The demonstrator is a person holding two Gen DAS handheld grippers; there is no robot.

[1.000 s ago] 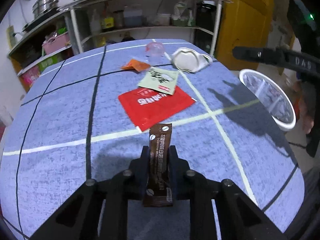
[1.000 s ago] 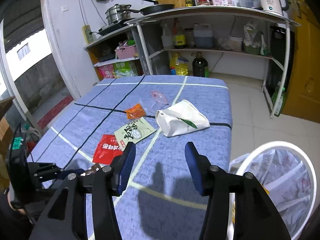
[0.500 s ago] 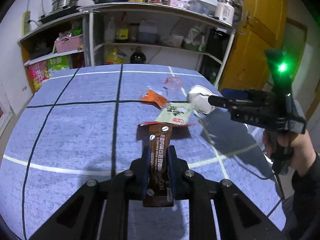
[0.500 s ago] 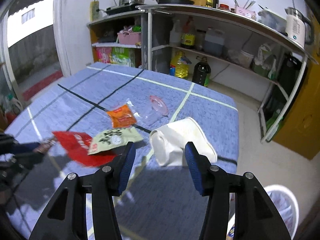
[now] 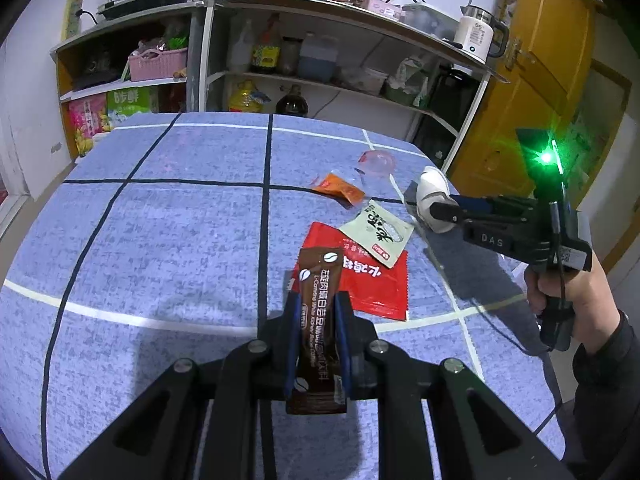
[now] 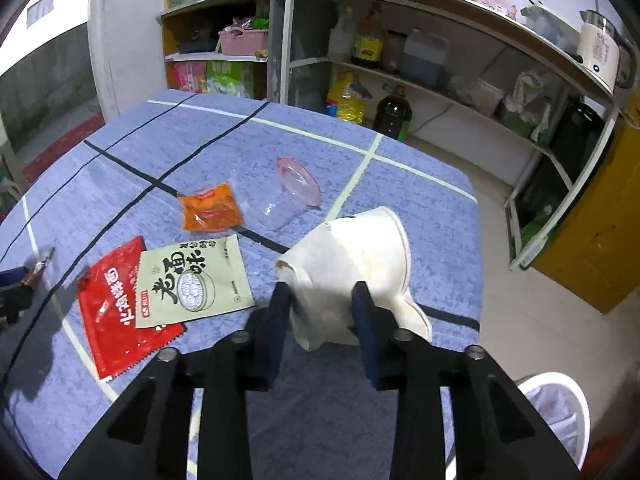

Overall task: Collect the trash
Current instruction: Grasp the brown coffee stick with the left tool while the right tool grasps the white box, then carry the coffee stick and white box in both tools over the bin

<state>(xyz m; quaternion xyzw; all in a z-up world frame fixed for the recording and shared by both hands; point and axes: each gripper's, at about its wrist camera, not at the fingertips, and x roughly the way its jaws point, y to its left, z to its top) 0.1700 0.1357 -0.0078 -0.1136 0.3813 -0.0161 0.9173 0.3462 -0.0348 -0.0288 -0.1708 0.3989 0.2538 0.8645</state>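
Trash is lying scattered on the blue grid-lined tablecloth, w/ a white mesh bin standing off its right edge. Crushed white paper cup is sitting between the spread fingers of the right gripper; contact not clear. Red packet is lying under a pale green packet printed w/ Chinese characters; orange sachet and clear cup w/ pink lid are lying beyond. Left gripper is clamping a brown sachet reading "L-Carnitine White Kidney Bean Coffee".
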